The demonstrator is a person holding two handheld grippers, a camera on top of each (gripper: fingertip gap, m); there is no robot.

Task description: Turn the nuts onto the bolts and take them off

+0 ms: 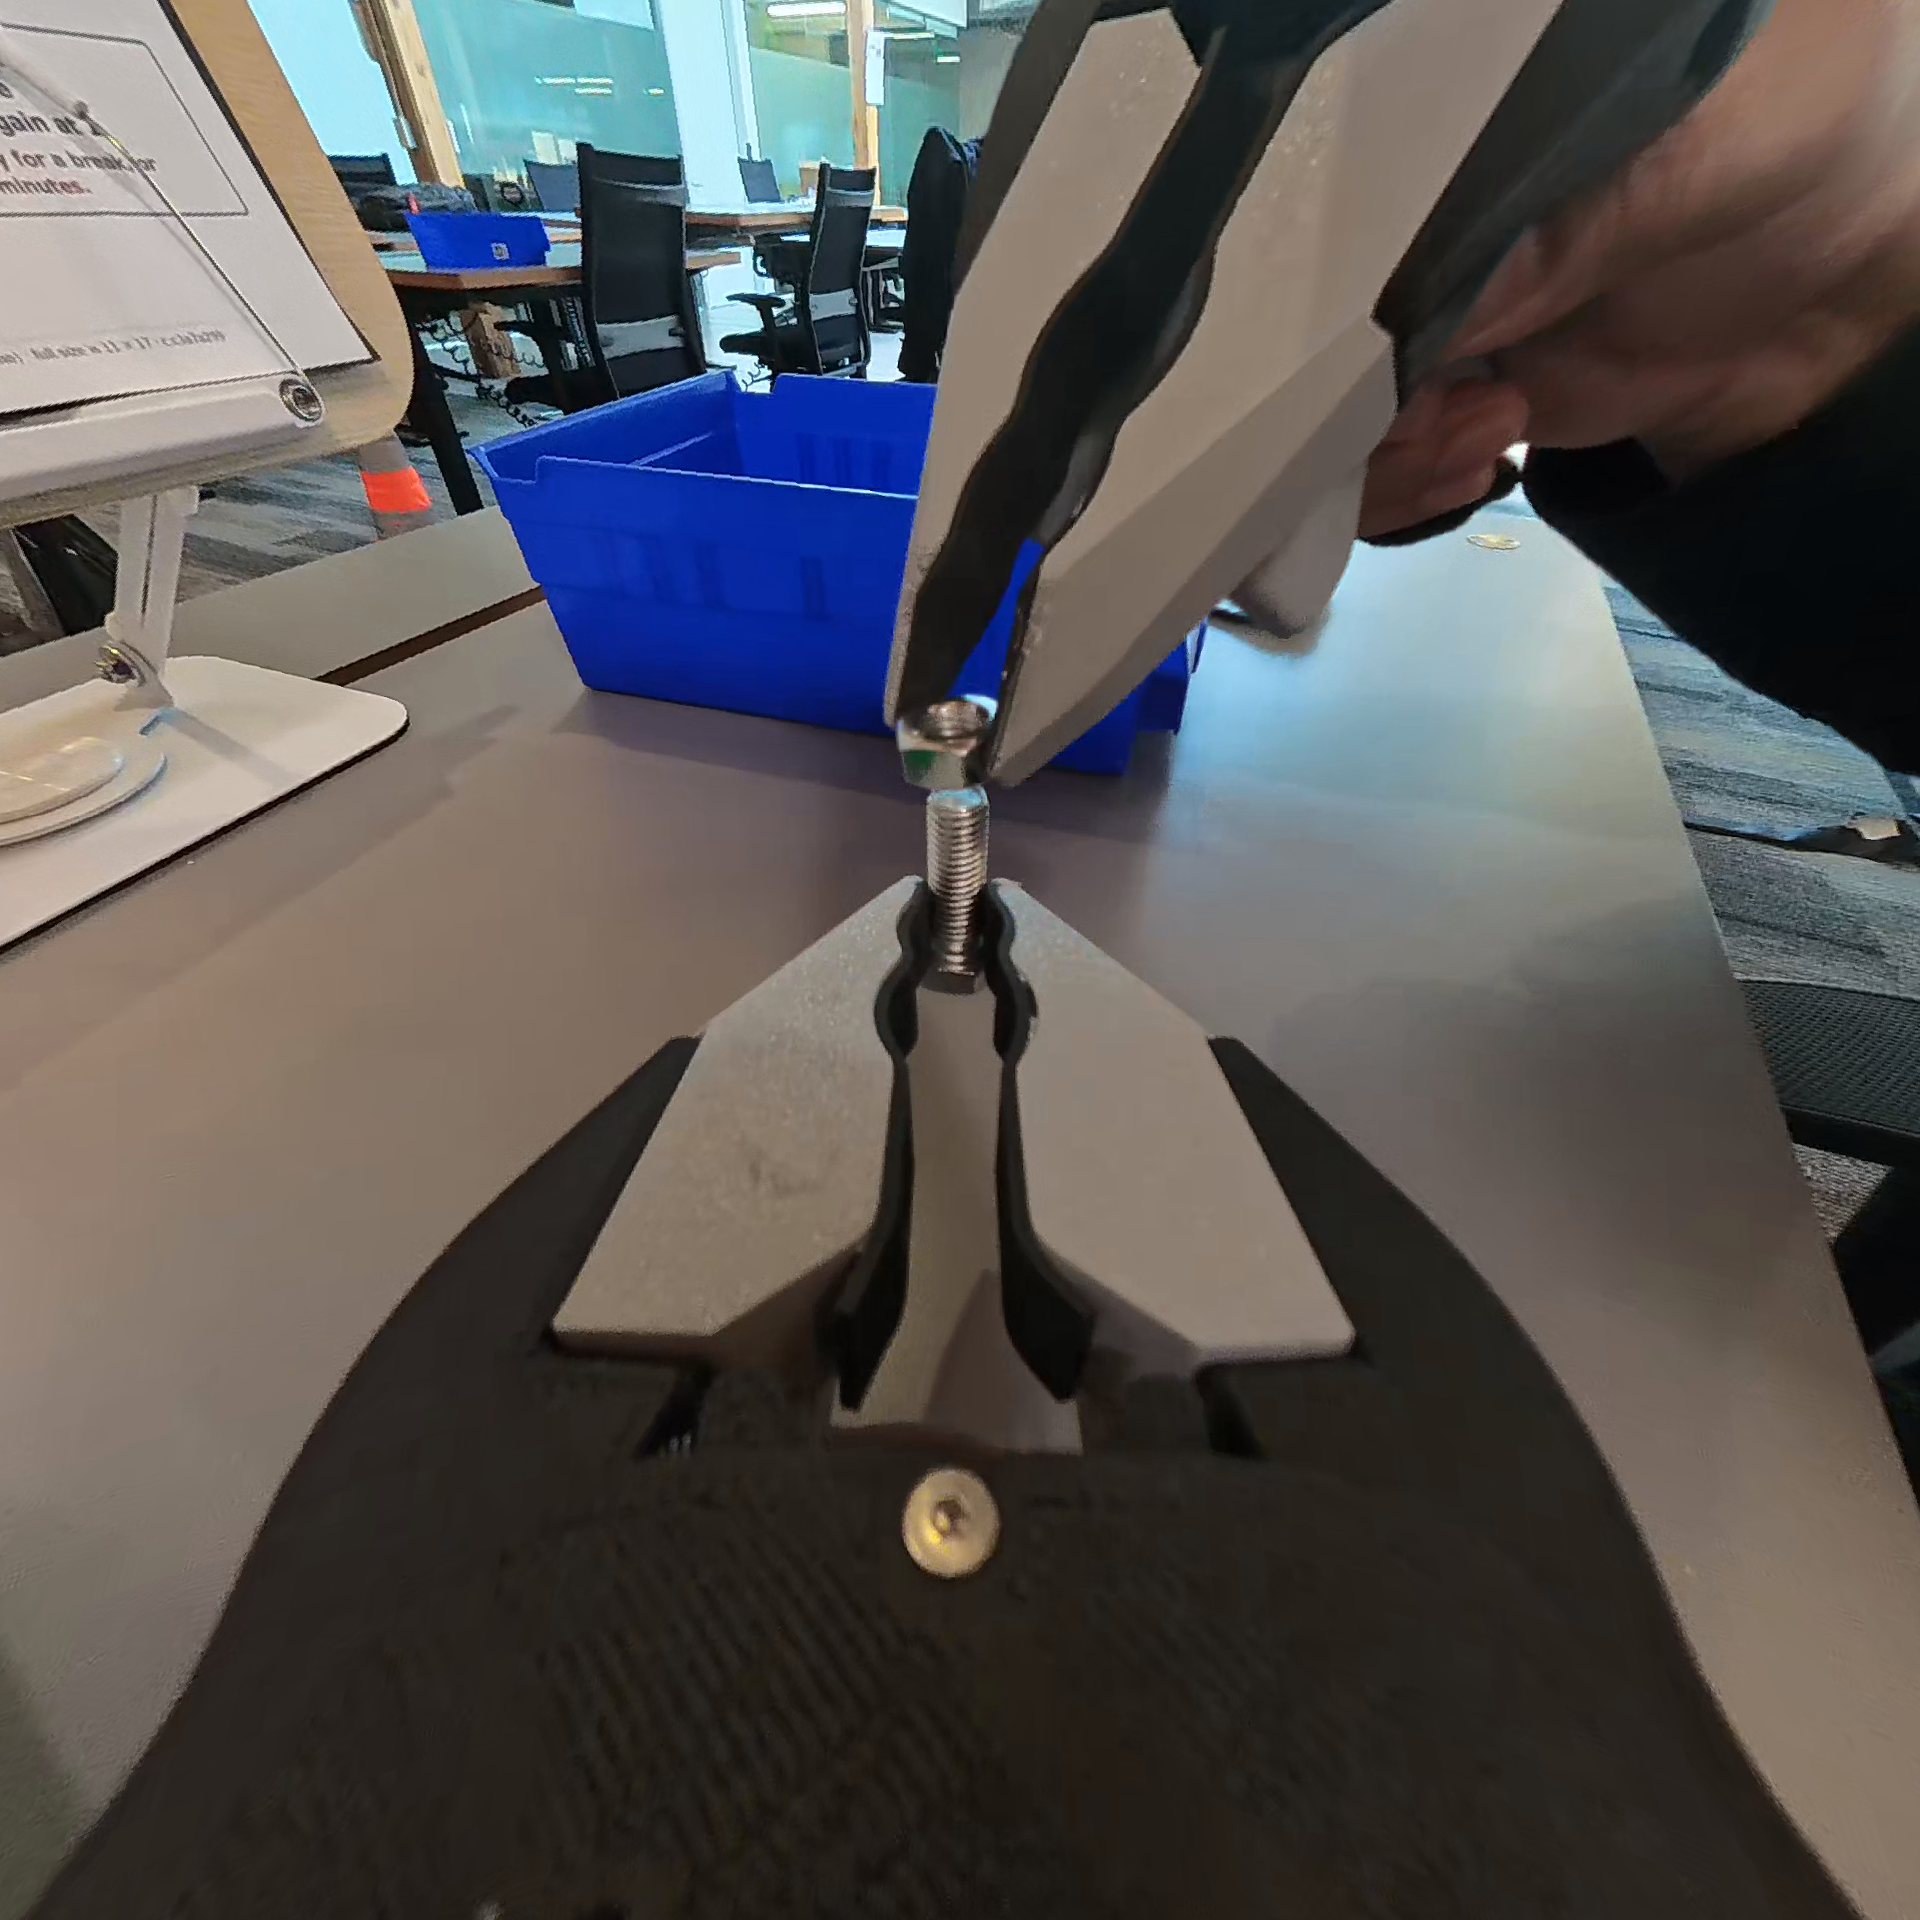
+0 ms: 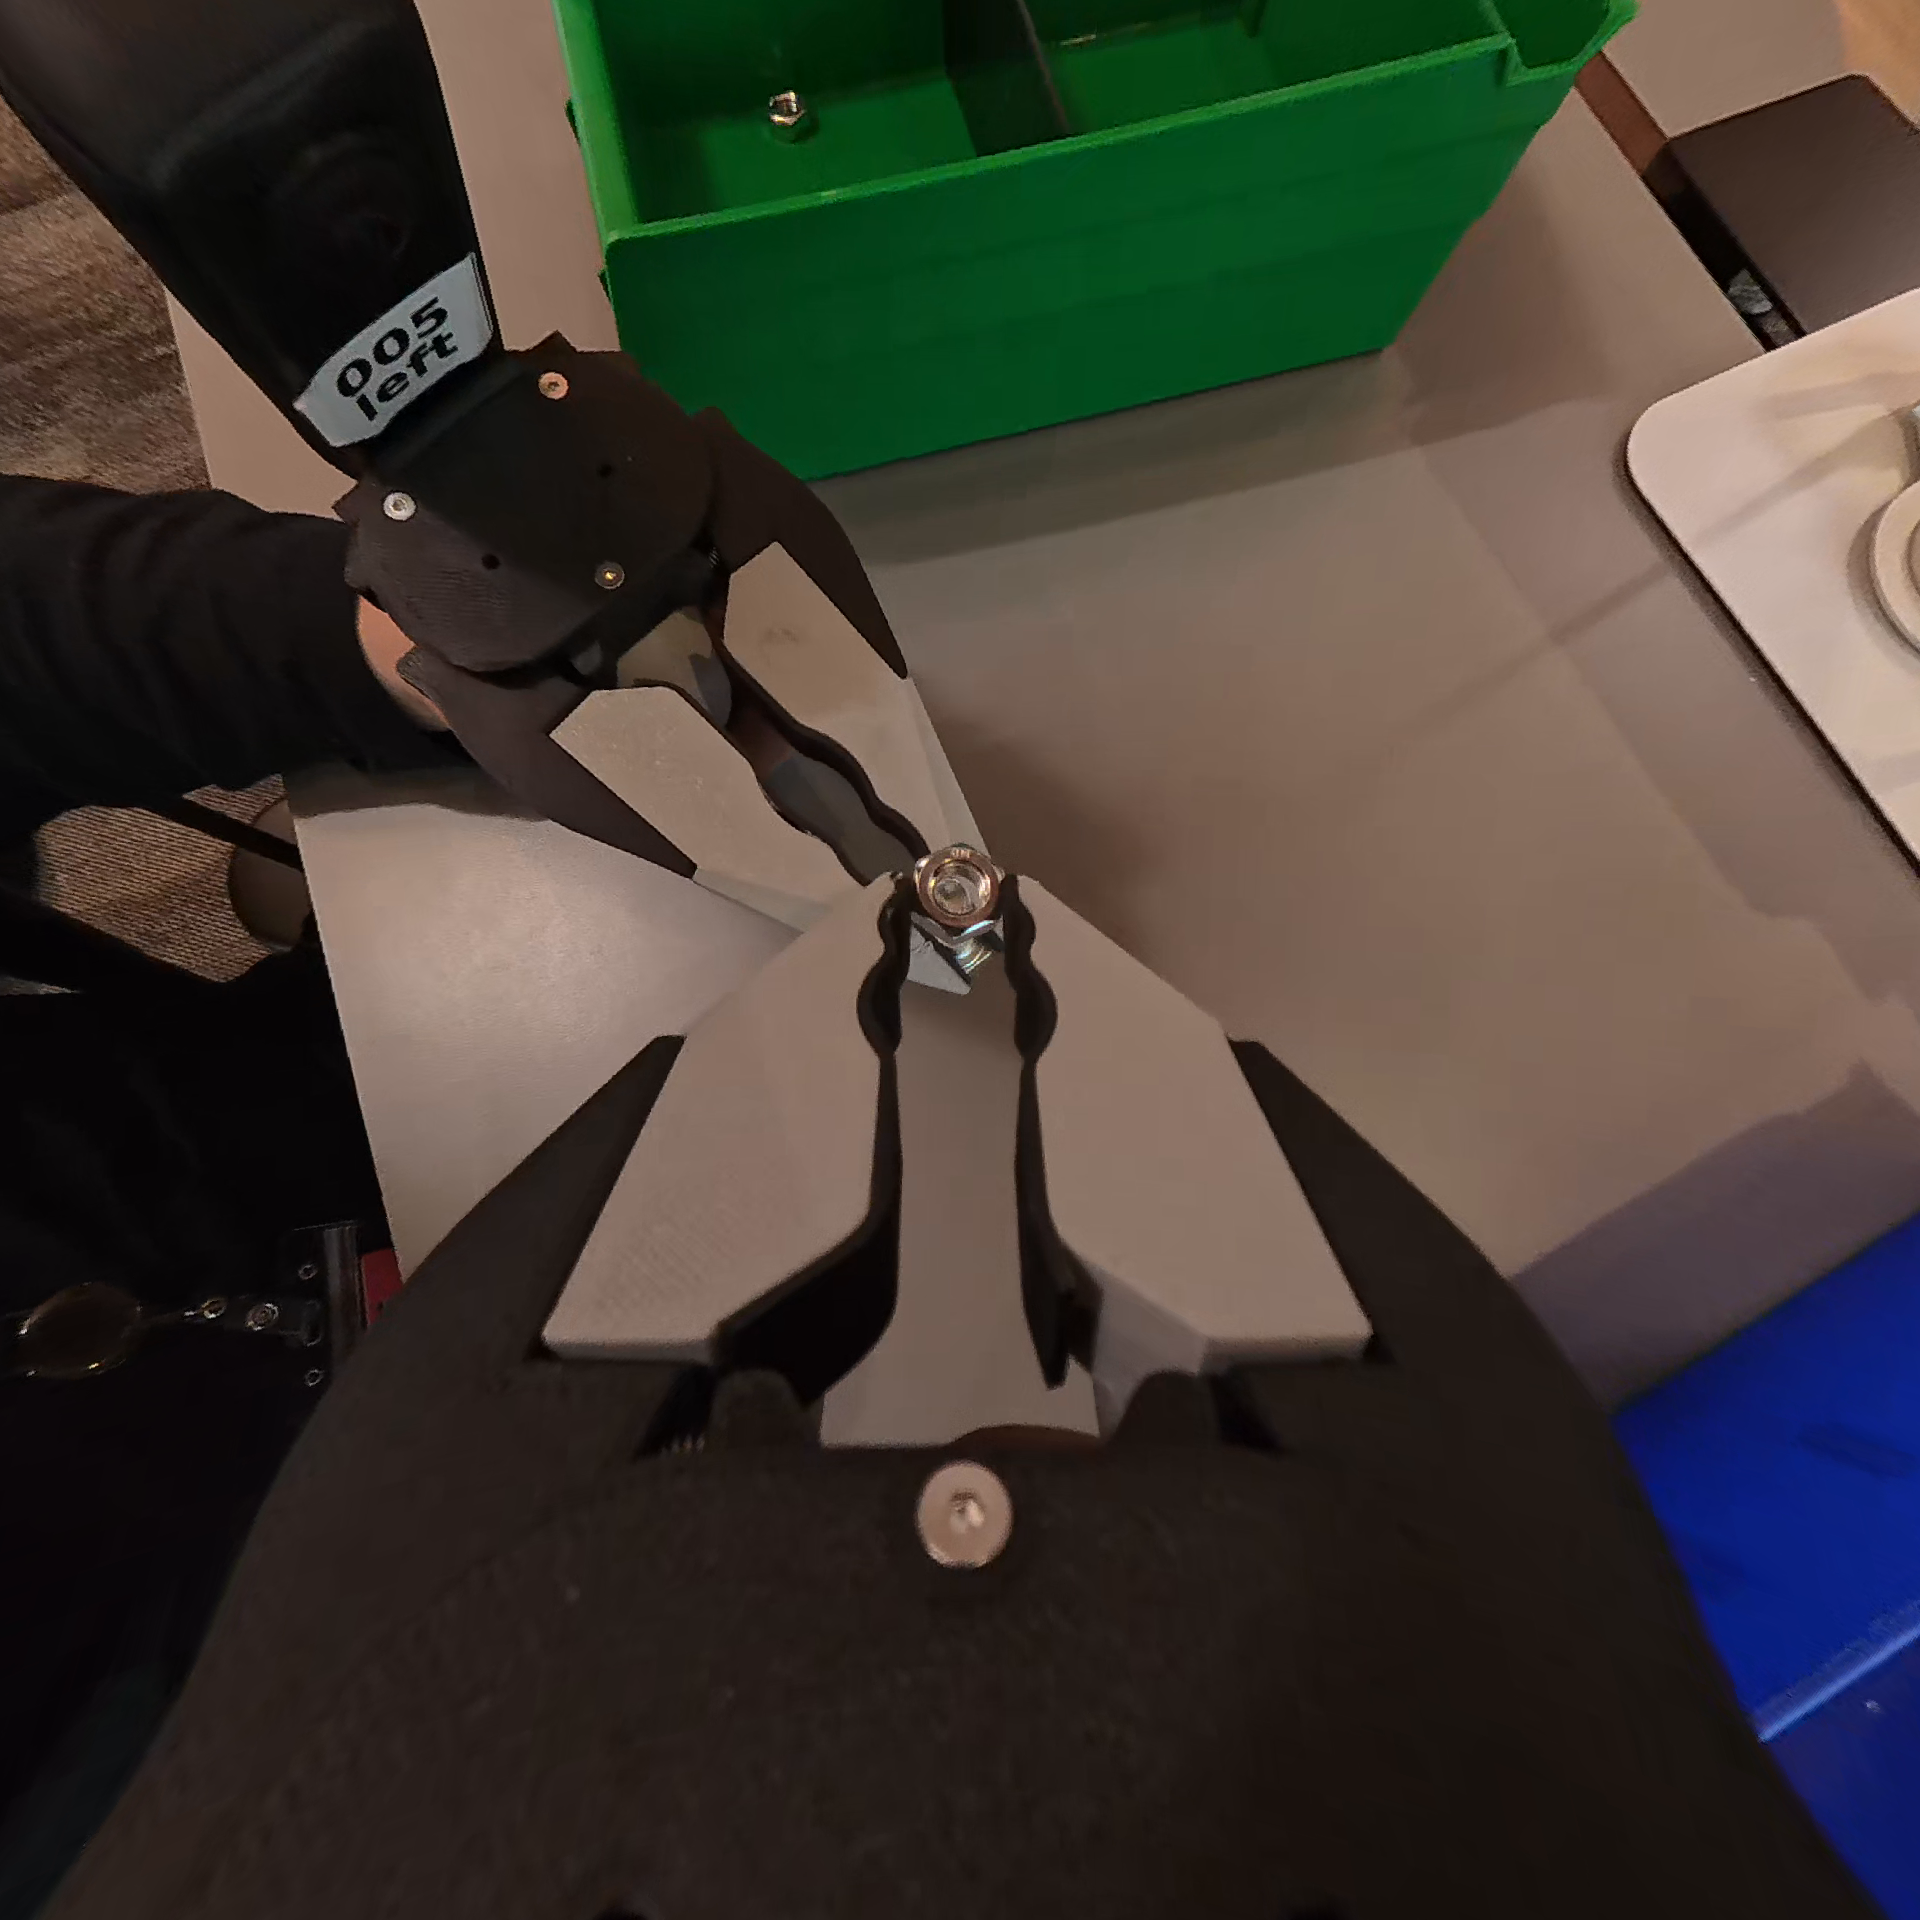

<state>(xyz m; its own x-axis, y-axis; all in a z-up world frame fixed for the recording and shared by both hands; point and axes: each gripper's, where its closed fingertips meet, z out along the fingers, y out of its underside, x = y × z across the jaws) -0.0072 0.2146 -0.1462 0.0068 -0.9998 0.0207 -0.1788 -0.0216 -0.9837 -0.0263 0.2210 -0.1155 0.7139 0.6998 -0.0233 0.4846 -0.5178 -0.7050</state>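
Observation:
In the left wrist view my left gripper [image 1: 954, 894] is shut on a steel bolt [image 1: 954, 862]. The bolt's head sits between the fingers and its threaded shaft points out past the tips. My right gripper [image 1: 948, 727] comes down from above, shut on a steel nut [image 1: 938, 756]. The nut is slightly tilted, just over the bolt's tip, touching it or nearly so. In the right wrist view the nut [image 2: 954, 916] sits at the tips of my right gripper [image 2: 952, 902]. My left gripper [image 2: 896, 860] reaches in from the upper left beneath it. The bolt's shaft is hidden there.
A blue bin [image 1: 727, 540] stands behind the grippers on the grey table [image 1: 416, 935]. A green bin [image 2: 1039, 312] holds a loose nut [image 2: 787, 112]. A white sign stand [image 1: 208, 727] is at the left. The table's edge runs along the right. Left and right tips are no more than a few centimetres apart.

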